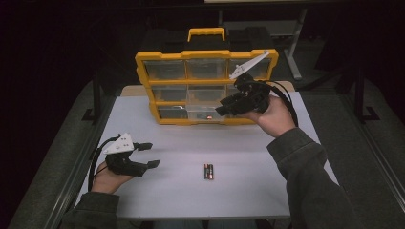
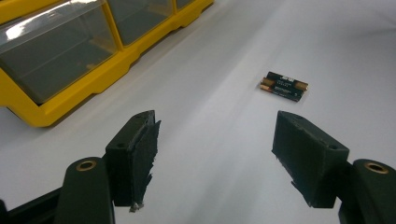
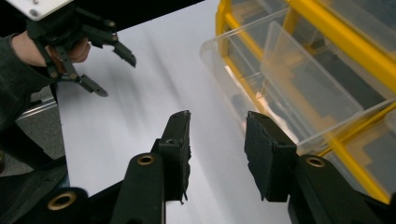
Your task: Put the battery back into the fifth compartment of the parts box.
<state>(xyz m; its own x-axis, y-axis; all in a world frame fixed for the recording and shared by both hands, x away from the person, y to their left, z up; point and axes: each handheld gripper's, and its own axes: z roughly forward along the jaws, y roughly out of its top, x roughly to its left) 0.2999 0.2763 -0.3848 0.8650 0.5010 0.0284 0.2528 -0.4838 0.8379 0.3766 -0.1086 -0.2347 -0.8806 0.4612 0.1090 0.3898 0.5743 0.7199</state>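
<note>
Left hand is resting low on the white counter (image 1: pixel 181 143) near its left edge, wrist down, with the left claw (image 1: pixel 149 155) pointing level toward the middle. Its jaws stand wide apart with nothing between them.

Right hand is lifted above the counter with the forearm angling in from the lower right. The right claw (image 1: pixel 220 109) points left and a bit down at the bottom row of the yellow plastic organizer case with clear drawers (image 1: pixel 143 64). Its jaws are partly apart and empty. One clear plastic drawer (image 3: pixel 299 88) is pulled out of that bottom row, just beside the right claw.

The pair of black AA batteries with copper-coloured ends (image 1: pixel 208 171) lies side by side, touching, flat on the counter, near the front and well apart from both claws.
</note>
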